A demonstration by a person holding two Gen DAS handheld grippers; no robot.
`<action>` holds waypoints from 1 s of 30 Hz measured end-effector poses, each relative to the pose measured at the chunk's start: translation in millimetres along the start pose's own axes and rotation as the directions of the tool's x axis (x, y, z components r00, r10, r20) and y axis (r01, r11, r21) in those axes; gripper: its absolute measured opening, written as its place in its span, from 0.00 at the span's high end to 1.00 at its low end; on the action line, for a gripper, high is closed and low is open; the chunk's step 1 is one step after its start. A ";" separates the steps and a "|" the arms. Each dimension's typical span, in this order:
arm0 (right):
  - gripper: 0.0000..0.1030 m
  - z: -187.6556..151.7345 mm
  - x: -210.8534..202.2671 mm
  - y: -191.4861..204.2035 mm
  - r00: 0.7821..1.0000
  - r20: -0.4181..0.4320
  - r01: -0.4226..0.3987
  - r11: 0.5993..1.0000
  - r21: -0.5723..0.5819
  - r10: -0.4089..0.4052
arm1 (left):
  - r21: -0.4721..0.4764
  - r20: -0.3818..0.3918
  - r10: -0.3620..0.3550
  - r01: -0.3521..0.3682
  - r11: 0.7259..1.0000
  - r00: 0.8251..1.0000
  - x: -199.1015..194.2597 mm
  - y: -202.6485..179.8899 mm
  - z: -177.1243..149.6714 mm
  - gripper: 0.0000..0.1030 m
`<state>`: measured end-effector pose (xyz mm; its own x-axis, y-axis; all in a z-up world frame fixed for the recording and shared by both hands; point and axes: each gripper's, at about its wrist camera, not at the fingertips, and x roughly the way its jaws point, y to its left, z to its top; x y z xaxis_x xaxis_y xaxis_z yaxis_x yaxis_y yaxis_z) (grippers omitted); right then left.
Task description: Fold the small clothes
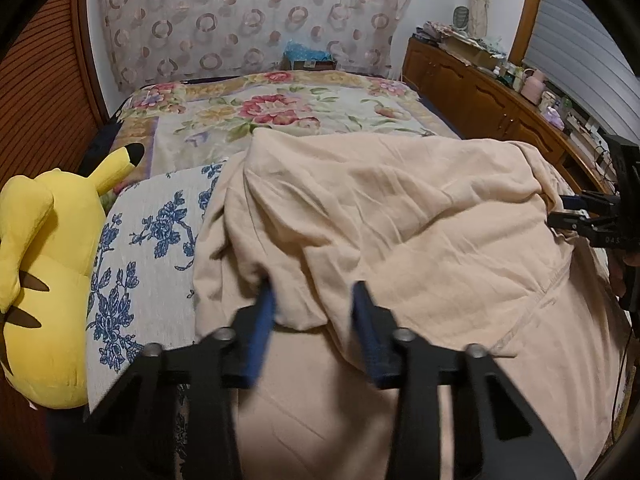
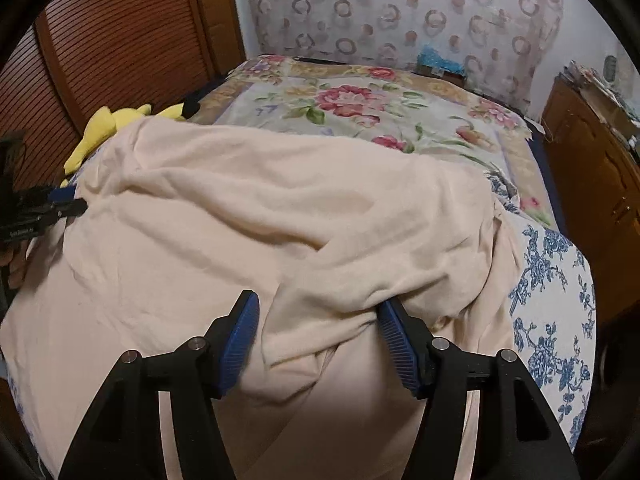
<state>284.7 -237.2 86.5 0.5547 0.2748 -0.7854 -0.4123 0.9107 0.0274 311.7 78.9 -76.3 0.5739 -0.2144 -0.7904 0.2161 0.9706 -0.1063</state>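
Left hand-held gripper (image 1: pixel 314 300) blurred, cream garment (image 1: pixel 400 216) bunched

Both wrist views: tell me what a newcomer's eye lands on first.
A crumpled cream garment fills the near part of the bed, lying on a white cloth with blue flowers. The left gripper and the right gripper each straddle a fold at its near edge. A yellow plush toy sits at the bed's left side, and a rose-patterned blanket covers the far part.

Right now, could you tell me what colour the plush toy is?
Yellow plush toy, dark markings; left wrist view.
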 end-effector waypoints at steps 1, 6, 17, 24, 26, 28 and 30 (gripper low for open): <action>0.41 0.1 1.2 -1.8 1.000 0.001 0.004 1.000 -0.002 -0.004 | -0.002 0.004 -0.008 0.008 1.000 1.000 0.0 0.2 0.2 0.77; 0.91 -1.0 1.6 -9.3 1.000 0.022 0.010 1.000 -0.010 -0.010 | 0.011 0.015 -0.021 0.021 1.000 1.000 -1.9 -2.0 1.8 0.91; 0.93 -15.8 -49.8 -12.5 0.979 0.201 -0.025 1.000 -0.004 0.025 | -0.015 0.171 -0.016 0.019 1.000 0.985 -51.7 2.5 12.0 0.92; 0.93 -40.2 -84.9 -1.6 0.958 0.286 -0.022 1.000 -0.012 0.025 | -0.012 0.247 -0.027 0.031 0.999 0.969 -92.4 -0.9 9.5 0.92; 0.93 -49.9 -93.7 2.8 0.954 0.299 -0.028 0.999 -0.021 0.033 | -0.009 0.258 -0.028 0.032 0.999 0.966 -103.0 -2.7 5.7 0.92; 0.93 -61.4 -104.4 6.3 0.950 0.308 -0.030 0.999 -0.032 0.038 | -0.008 0.270 -0.027 0.031 0.999 0.962 -115.9 -3.7 0.2 0.92; 0.93 -73.4 -115.0 10.5 0.949 0.312 -0.035 0.998 -0.042 0.047 | -0.006 0.279 -0.029 0.032 0.999 0.960 -128.3 -5.0 -7.9 0.92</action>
<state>163.5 -281.9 131.8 0.7328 0.3994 -0.5510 -0.4615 0.8866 0.0289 230.8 102.4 20.9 0.7653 -0.2647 -0.5868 0.2295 0.9638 -0.1354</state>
